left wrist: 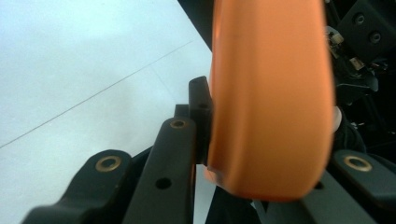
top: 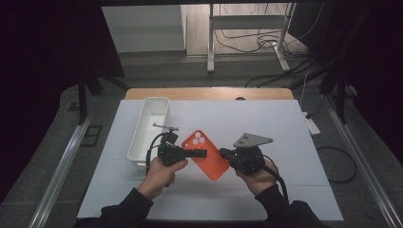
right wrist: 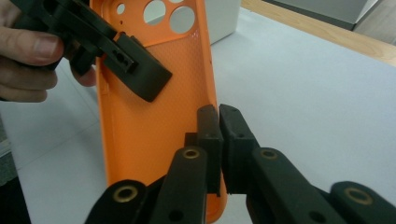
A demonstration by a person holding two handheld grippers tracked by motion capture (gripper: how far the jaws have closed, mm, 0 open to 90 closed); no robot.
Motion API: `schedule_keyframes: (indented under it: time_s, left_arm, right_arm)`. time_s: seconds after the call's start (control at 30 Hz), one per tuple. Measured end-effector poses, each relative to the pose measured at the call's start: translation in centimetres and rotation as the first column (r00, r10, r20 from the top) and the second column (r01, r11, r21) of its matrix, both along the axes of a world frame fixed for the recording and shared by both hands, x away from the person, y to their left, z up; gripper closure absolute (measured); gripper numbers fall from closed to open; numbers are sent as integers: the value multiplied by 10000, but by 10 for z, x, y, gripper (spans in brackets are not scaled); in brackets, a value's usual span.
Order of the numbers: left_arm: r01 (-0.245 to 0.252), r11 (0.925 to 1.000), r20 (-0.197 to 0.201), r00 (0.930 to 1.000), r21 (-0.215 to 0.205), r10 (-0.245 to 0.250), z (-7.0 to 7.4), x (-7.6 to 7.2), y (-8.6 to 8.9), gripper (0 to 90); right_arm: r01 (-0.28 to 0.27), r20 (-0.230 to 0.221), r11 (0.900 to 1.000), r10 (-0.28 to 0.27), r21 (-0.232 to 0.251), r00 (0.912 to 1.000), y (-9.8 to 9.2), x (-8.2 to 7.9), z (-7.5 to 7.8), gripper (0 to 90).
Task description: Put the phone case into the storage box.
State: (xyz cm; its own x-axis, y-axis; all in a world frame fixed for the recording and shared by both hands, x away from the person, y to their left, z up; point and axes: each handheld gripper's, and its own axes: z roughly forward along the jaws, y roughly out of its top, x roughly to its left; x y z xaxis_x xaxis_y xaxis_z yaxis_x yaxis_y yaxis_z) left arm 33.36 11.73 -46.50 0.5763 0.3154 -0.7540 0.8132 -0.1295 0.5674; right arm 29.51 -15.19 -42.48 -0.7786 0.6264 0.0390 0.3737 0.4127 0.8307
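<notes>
Two hand-held tools gripped an orange phone case (top: 207,155) from opposite sides above the white tabletop (top: 285,137). The left tool (top: 196,153) had its jaws clamped on the case's left edge; in the left gripper view the orange shell (left wrist: 271,98) sat between the black jaws, one jaw pressed against its side. The right tool (top: 223,152) was closed on the case's opposite long edge: in the right gripper view its two pads met on the thin rim of the case (right wrist: 154,126), whose textured inner face and round camera cut-outs faced the lens. In that same view the left tool (right wrist: 140,77) reached across the inside of the case, with the person's left hand (right wrist: 28,60) behind it. From the high view the case was held tilted between the two tools, camera cut-outs toward the far left, near the middle of the tabletop. A white rectangular bin (top: 149,130) stood just to the left of the left tool. The person's left hand (top: 161,175) and right hand (top: 259,178), in dark sleeves, came in from the near edge.
</notes>
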Motion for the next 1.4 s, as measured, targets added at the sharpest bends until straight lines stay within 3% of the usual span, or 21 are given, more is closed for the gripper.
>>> schedule_keyframes:
  time_s: [0.1,0.4,0.53,0.63,0.67,0.7,0.77,0.9,1.07,1.13,1.4]
  left_arm:
    - [69,10000,111,9999,57,-70,2,0,2,845]
    - [454,9962,820,9953,749,-516,9,-2,5,843]
    - [535,9953,953,9936,801,-611,10,-3,7,841]
    - [590,9951,1070,9920,796,-674,10,-2,9,840]
    - [590,9951,1070,9920,796,-674,10,-2,9,840]
    - [629,9950,1113,9912,779,-714,10,-2,10,840]
    - [656,9951,1141,9907,742,-739,11,-2,11,839]
    - [761,9951,1304,9879,623,-837,11,-2,13,838]
    - [956,9934,1473,9836,630,-1040,13,-3,13,838]
    - [1007,9930,1535,9821,620,-1092,14,-3,13,838]
    - [1396,9887,1690,9746,540,-1468,15,-5,7,838]
  right_arm:
    - [-6,-197,9997,10,240,9998,-3,0,2,734]
    - [-287,-883,9975,344,643,9955,-15,4,6,394]
    - [-488,-1545,9933,648,1048,9859,-20,10,4,208]
    - [-581,-1605,9922,755,1107,9841,-21,12,2,93]
    - [-581,-1605,9922,755,1107,9841,-21,12,2,93]
    - [-540,-1624,9936,697,995,9843,-20,12,1,17]
    - [-635,-1501,9953,739,733,9859,-18,11,-2,0]
    - [-826,-1530,9929,950,856,9836,-17,10,-4,0]
    - [-1441,-1782,9858,1577,865,9713,-16,12,-7,0]
    - [-1751,-1807,9785,1927,1091,9645,-14,13,-9,0]
    - [-2035,-2097,9696,2290,1362,9506,-8,13,-13,0]
